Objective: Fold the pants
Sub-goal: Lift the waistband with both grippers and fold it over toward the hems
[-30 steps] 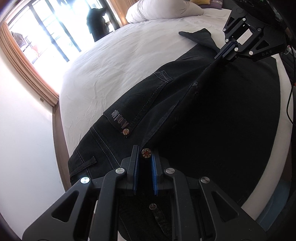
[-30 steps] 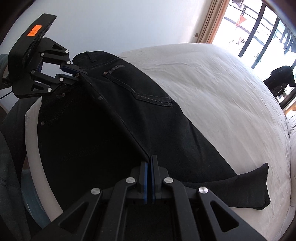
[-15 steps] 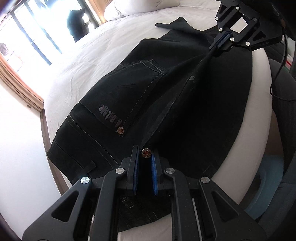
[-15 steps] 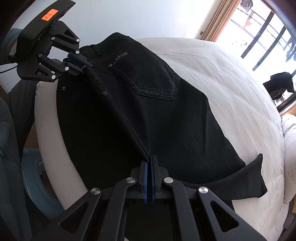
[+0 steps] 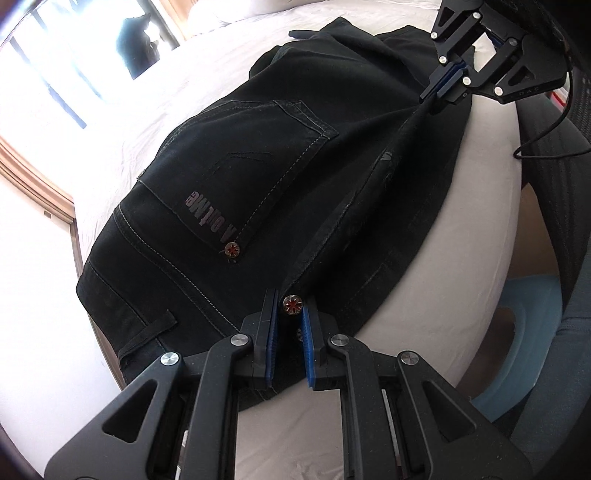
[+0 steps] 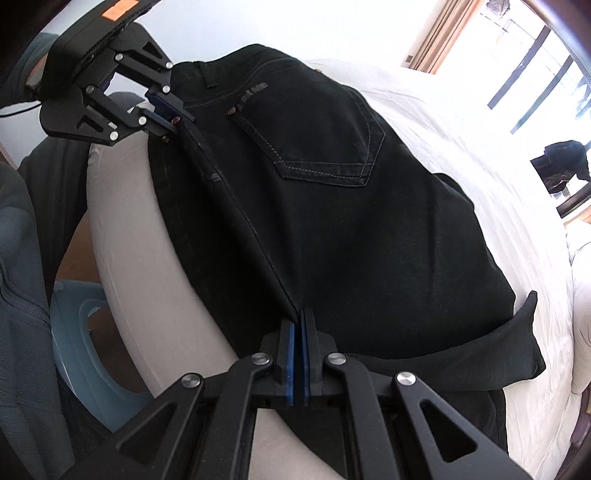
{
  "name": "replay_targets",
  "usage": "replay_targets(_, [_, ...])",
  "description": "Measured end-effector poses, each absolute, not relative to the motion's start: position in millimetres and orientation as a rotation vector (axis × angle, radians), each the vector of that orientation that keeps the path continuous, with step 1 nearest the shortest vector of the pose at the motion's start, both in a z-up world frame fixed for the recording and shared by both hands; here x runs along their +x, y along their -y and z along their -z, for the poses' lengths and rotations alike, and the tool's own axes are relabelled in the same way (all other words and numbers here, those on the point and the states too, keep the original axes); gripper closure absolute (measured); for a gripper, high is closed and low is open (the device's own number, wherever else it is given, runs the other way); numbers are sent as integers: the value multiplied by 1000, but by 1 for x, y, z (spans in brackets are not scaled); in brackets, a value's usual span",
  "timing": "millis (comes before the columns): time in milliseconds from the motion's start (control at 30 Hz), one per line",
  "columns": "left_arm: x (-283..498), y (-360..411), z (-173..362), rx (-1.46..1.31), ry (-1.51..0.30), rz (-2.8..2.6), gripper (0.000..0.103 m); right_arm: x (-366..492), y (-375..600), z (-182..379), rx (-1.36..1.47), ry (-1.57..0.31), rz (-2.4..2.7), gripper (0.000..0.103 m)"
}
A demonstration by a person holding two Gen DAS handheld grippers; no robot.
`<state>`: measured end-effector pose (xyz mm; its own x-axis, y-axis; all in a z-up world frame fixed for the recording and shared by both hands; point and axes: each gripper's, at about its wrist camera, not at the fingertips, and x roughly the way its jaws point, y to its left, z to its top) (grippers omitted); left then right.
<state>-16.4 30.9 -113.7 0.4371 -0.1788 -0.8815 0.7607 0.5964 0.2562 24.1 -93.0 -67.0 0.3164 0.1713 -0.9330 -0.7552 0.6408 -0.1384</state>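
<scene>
Black jeans (image 5: pixel 258 177) lie on a white bed (image 5: pixel 155 96), back pocket up, one half lifted into a taut ridge between both grippers. My left gripper (image 5: pixel 290 306) is shut on the waistband edge, right by a copper rivet button. My right gripper (image 6: pixel 298 325) is shut on the same raised edge farther down the leg. Each gripper shows in the other's view: the right one (image 5: pixel 443 92) at top right, the left one (image 6: pixel 168 114) at top left. A leg end (image 6: pixel 524 354) sticks out sideways on the sheet.
The jeans hang partly over the rounded mattress edge (image 6: pixel 155 280). Below it stands a light blue plastic stool (image 6: pixel 85 339). A person's dark grey sleeve (image 6: pixel 18 295) fills the left border. Bright windows with a wooden frame (image 6: pixel 432 37) and a pillow (image 5: pixel 229 11) lie beyond.
Both grippers have moved with the lifted edge toward the mattress edge and lower. The jeans now bunch closer to that edge, and more stool and bed side shows.
</scene>
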Motion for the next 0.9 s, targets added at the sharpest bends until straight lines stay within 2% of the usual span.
replay_targets(900, [-18, -33, 126, 777, -909, 679, 92, 60, 80, 97, -684, -1082, -630, 99])
